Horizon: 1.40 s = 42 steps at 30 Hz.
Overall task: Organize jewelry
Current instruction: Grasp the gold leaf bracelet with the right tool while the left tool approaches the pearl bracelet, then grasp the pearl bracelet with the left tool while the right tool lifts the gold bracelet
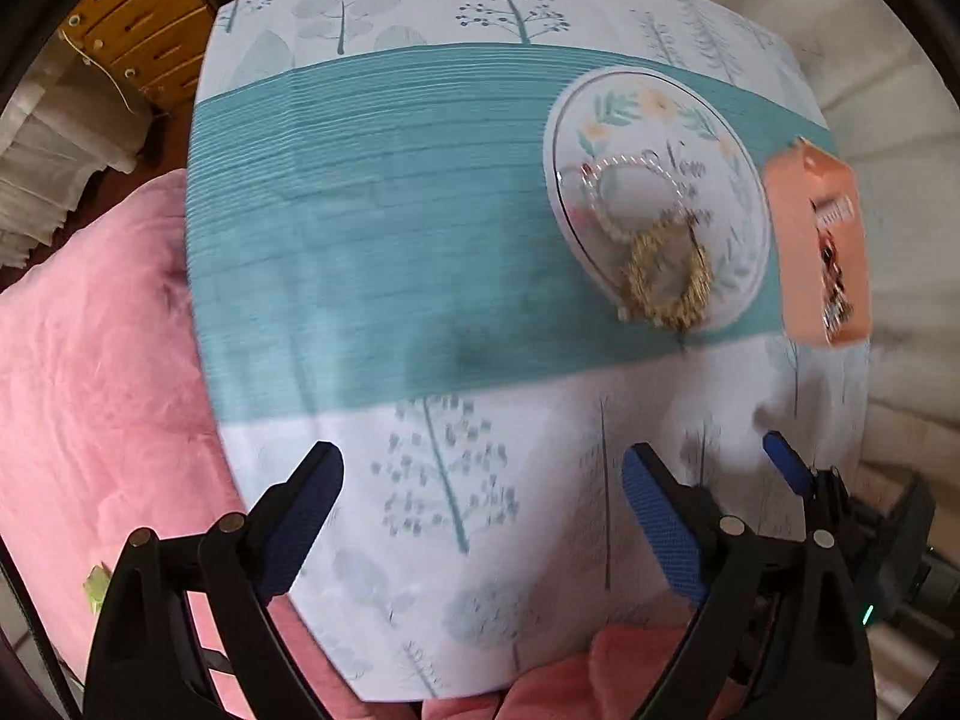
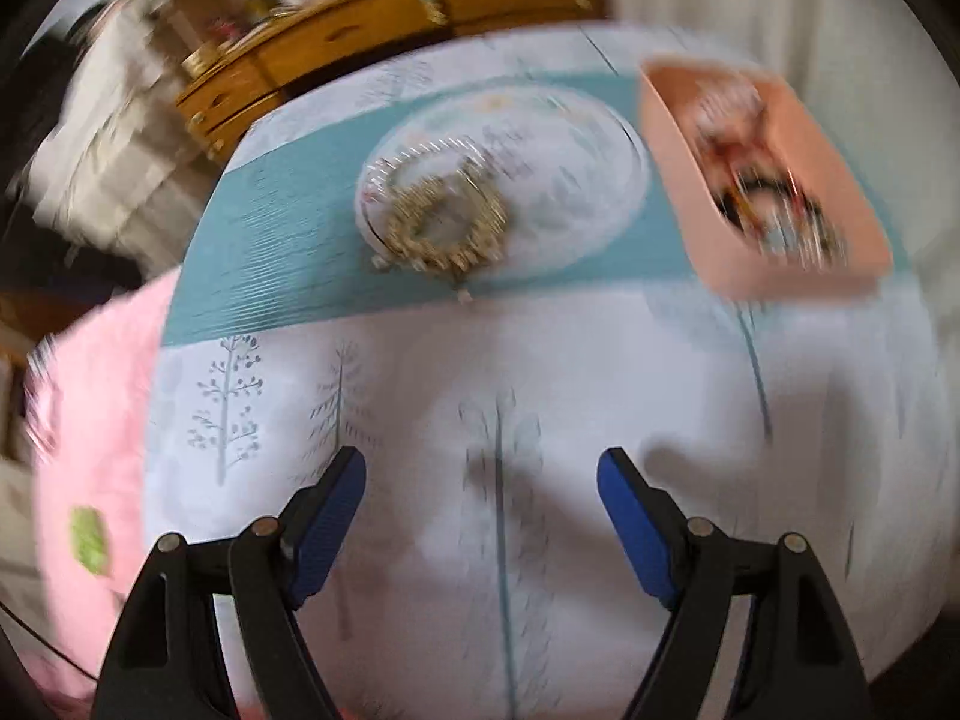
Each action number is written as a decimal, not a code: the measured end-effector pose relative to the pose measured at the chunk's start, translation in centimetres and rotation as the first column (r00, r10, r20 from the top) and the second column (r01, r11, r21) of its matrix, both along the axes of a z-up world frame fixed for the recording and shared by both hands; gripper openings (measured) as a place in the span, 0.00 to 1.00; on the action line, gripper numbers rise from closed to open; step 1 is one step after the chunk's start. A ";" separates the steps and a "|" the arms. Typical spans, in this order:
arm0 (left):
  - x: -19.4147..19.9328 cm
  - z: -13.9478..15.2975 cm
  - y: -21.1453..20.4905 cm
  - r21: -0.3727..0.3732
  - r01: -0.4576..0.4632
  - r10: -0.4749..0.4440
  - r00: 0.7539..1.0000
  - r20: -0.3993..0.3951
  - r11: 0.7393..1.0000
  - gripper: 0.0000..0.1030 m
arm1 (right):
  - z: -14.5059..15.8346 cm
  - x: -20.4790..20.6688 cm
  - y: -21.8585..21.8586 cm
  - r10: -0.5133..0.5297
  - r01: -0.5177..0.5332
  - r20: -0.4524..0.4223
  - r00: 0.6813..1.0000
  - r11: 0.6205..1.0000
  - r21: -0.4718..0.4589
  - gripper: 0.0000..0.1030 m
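A white floral plate [image 1: 708,138] lies on the teal band of the tablecloth. On it lie a pearl bracelet [image 1: 606,180] and a gold bracelet [image 1: 666,270]. A peach box [image 1: 822,228] with mixed jewelry stands right of the plate. My left gripper [image 1: 480,480] is open and empty, above the near white part of the cloth. In the blurred right wrist view the plate [image 2: 570,192], gold bracelet [image 2: 444,228] and peach box [image 2: 678,150] lie ahead. My right gripper [image 2: 480,480] is open and empty; one of its fingertips [image 1: 786,462] shows in the left wrist view.
The table [image 1: 420,240] has a tree-print cloth. A pink blanket [image 1: 90,390] lies to its left. A wooden drawer chest [image 1: 138,30] stands behind at the left, also in the right wrist view [image 2: 360,42]. A cream cover [image 1: 888,120] lies at the right.
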State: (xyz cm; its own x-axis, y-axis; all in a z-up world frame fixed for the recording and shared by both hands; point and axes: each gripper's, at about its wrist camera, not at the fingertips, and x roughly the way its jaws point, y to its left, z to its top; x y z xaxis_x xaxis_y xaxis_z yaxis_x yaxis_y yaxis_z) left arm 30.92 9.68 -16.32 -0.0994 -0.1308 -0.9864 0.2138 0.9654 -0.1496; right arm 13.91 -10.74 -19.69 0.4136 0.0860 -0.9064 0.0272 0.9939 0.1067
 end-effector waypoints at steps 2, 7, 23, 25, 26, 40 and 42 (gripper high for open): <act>1.4 -0.9 -0.6 0.012 -0.012 0.012 1.000 -0.002 1.000 0.90 | -0.1 1.0 0.8 0.064 -0.060 0.064 0.996 0.996 -0.063 0.78; 4.8 -3.0 -2.4 0.060 -0.007 0.007 1.000 -0.001 0.998 0.90 | -0.5 4.2 1.6 0.139 -0.123 0.148 0.979 0.986 -0.113 0.86; 8.8 -6.6 -9.7 0.016 0.087 -0.088 0.994 0.058 0.996 0.50 | -4.0 10.9 0.6 0.211 -0.195 0.165 0.963 0.975 -0.107 0.86; 8.9 -7.0 -10.5 0.023 0.094 -0.095 0.994 0.047 0.995 0.38 | -4.1 10.9 0.6 0.229 -0.216 0.161 0.960 0.972 -0.096 0.86; 8.9 -7.1 -10.7 0.025 0.095 -0.096 0.995 0.042 0.995 0.35 | -4.1 10.9 0.6 0.242 -0.229 0.164 0.956 0.969 -0.092 0.86; 8.9 -8.0 -14.3 0.077 0.108 -0.112 0.992 0.057 0.991 0.18 | -4.2 10.2 1.0 0.314 -0.291 0.192 0.930 0.947 -0.139 0.65; 8.9 -7.9 -14.5 0.054 0.099 -0.102 0.993 0.060 0.994 0.12 | -4.1 10.0 1.1 0.317 -0.295 0.184 0.930 0.946 -0.136 0.65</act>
